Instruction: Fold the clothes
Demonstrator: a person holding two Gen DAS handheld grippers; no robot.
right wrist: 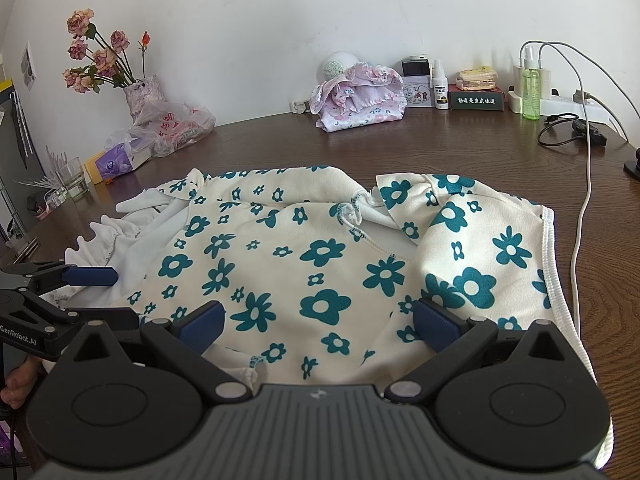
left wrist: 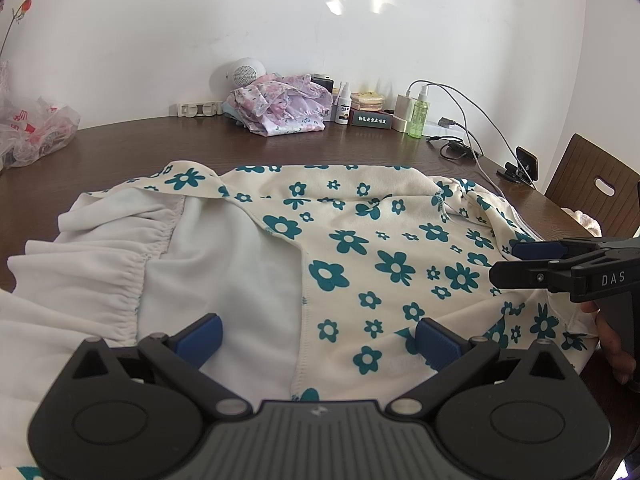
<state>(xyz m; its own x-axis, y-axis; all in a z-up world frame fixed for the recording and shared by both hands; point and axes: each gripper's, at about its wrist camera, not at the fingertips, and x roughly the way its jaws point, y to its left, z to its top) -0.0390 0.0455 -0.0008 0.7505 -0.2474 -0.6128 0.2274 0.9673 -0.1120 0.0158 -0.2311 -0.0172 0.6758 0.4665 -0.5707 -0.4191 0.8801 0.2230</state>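
Flowered garment [left wrist: 380,248] lying half-folded; we are hovering left gripper [left wrist: 318,338] and right gripper [right wrist: 318,322], fingers spread, needing a hem pinch next.

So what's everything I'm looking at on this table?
floral garment: one, cream with teal flowers, spread at table front
pink clothes: one heap, by the back wall
table: one, dark brown wood
green bottle: one, back right
white cable: one, along right side
plastic bag: one, clear, back left
dried roses: one bunch, pink, back left
chair: one, brown, far right
left gripper: black, blue pads, open above garment
right gripper: same, open
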